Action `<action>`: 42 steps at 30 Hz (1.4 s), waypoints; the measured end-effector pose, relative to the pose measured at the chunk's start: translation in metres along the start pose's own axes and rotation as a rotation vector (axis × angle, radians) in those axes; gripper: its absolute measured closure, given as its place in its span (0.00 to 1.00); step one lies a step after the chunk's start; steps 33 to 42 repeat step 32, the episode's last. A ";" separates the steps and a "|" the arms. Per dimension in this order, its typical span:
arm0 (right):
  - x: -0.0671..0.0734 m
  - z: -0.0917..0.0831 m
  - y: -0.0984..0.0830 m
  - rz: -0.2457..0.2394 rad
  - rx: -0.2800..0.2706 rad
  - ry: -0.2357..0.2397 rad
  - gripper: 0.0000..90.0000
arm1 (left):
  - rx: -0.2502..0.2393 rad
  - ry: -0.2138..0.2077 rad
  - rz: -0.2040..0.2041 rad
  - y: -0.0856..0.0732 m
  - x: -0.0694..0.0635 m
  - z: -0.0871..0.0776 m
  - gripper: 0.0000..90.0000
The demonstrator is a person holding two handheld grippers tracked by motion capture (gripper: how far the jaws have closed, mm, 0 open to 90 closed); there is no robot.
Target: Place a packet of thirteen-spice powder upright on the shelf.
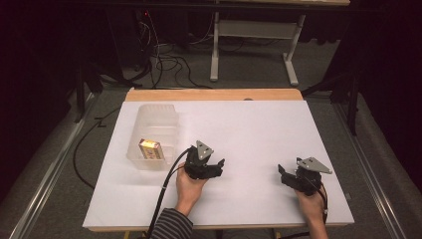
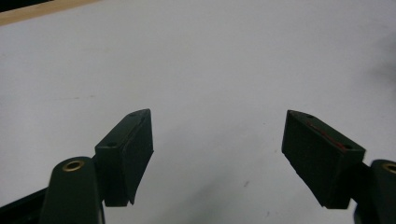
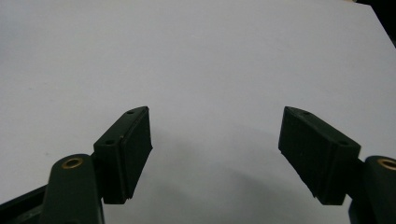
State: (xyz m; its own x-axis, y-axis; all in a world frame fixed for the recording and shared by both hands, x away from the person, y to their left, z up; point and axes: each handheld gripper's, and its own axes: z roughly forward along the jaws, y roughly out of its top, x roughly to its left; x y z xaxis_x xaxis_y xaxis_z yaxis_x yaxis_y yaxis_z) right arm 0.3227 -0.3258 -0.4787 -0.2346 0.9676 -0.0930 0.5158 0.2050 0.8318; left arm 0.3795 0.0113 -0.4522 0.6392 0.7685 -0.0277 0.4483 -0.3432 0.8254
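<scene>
At the near edge of the table (image 1: 249, 209), the person's left hand (image 1: 189, 186) and right hand (image 1: 311, 199) come in from below, each with a gripper; a striped sleeve (image 1: 171, 226) covers the left forearm. The left gripper (image 1: 216, 167) sits left of the table's middle, tilted toward the right, with a black cable (image 1: 166, 191) trailing back off the near edge. Its jaws stand apart with nothing between them, and in the left gripper view the left gripper (image 2: 217, 140) shows only bare white table (image 2: 210, 60) in the gap between its pads. The right gripper (image 1: 283, 174) is well apart from it, near the table's right side, pointing left toward the other. Its jaws are likewise spread and hold nothing: in the right gripper view the right gripper (image 3: 215, 137) frames plain white surface (image 3: 210, 56). Just beyond and to the left of the left gripper lies a clear bin (image 1: 169, 124) on the left part of the table, its long side running away from the person. A small box (image 1: 149, 148) with a bright yellowish face lies inside the bin, at its near end, untouched by either gripper. Past the far wooden edge of the table (image 1: 214, 94) the floor carries loose cables (image 1: 174, 62) and the white legs of another desk (image 1: 254, 37).
</scene>
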 end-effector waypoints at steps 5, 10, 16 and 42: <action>0.000 0.000 0.000 0.001 -0.004 0.003 0.29 | 0.003 0.009 0.002 -0.002 -0.001 0.007 0.28; 0.000 0.000 0.000 0.001 -0.002 0.004 0.29 | 0.002 0.013 0.001 -0.004 -0.001 0.013 0.28; 0.000 0.000 0.000 0.002 -0.002 0.004 0.29 | -0.012 0.035 -0.024 -0.011 0.002 0.020 0.28; 0.001 0.001 0.000 0.001 0.007 0.001 0.29 | -0.064 0.070 -0.008 -0.022 -0.001 0.020 0.27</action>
